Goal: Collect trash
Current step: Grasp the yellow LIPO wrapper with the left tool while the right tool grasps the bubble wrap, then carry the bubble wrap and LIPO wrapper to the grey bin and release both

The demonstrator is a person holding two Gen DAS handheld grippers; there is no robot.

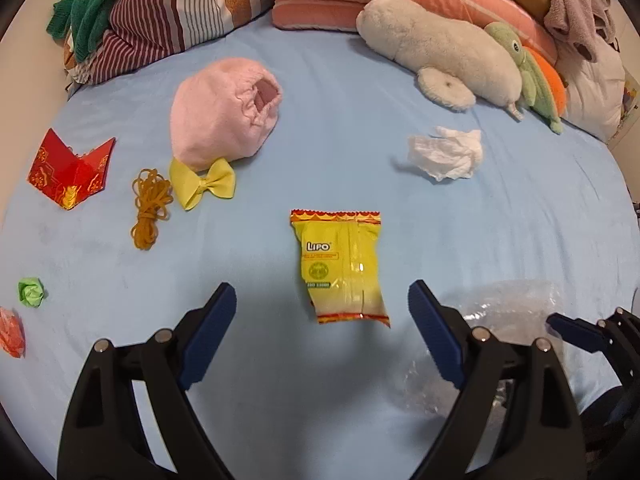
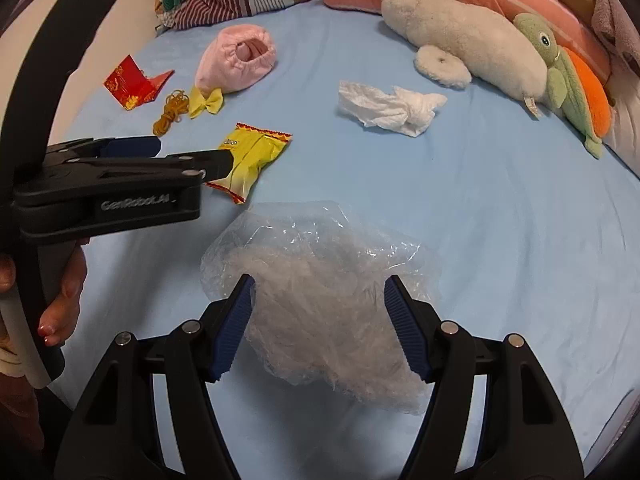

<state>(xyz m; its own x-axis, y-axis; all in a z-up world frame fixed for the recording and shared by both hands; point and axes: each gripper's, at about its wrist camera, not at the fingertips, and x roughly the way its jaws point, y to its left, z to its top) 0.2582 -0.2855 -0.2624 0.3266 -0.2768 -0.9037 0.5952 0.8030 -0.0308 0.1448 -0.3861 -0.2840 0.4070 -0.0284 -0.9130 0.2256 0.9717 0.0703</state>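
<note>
Two grippers above trash on a bed with a blue sheet (image 1: pixel 500 208)

The right gripper (image 2: pixel 318 328) has its jaws apart around a crumpled clear plastic bag (image 2: pixel 320 264), and I cannot tell if they touch it. The left gripper (image 1: pixel 322 320) has wide jaws on both sides of a yellow snack wrapper (image 1: pixel 340 264) and holds nothing. Farther away lie a crumpled white tissue (image 1: pixel 446 152) and a pink plush pouch (image 1: pixel 224 112).
</note>
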